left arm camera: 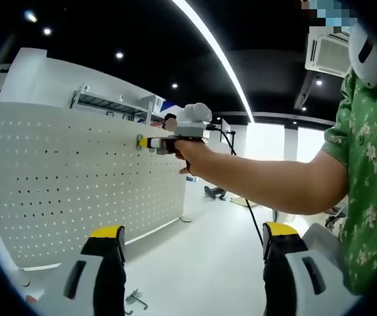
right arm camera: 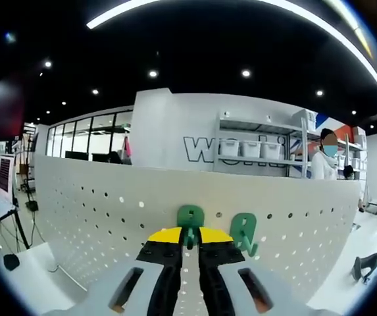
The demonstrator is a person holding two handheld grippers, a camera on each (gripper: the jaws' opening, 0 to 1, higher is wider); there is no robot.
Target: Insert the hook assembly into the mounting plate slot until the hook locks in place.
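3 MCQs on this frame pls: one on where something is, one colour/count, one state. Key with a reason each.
1. Where is the right gripper working?
A. On the floor
B. At the upper part of the white pegboard
C. On the shelf

2. How many green hooks sit at the pegboard in the right gripper view?
A. One
B. Two
C. Four

3. How do the left gripper fingers stand?
A. Wide apart, nothing between them
B. Closed on a hook
C. Closed on a cable

Key:
1 B: in the left gripper view, a person's outstretched arm holds it against the board near its top edge.
2 B: one green hook stands at the fingertips of the right gripper, a second hook just beside it.
3 A: its yellow-tipped fingers stand apart with only floor between them.
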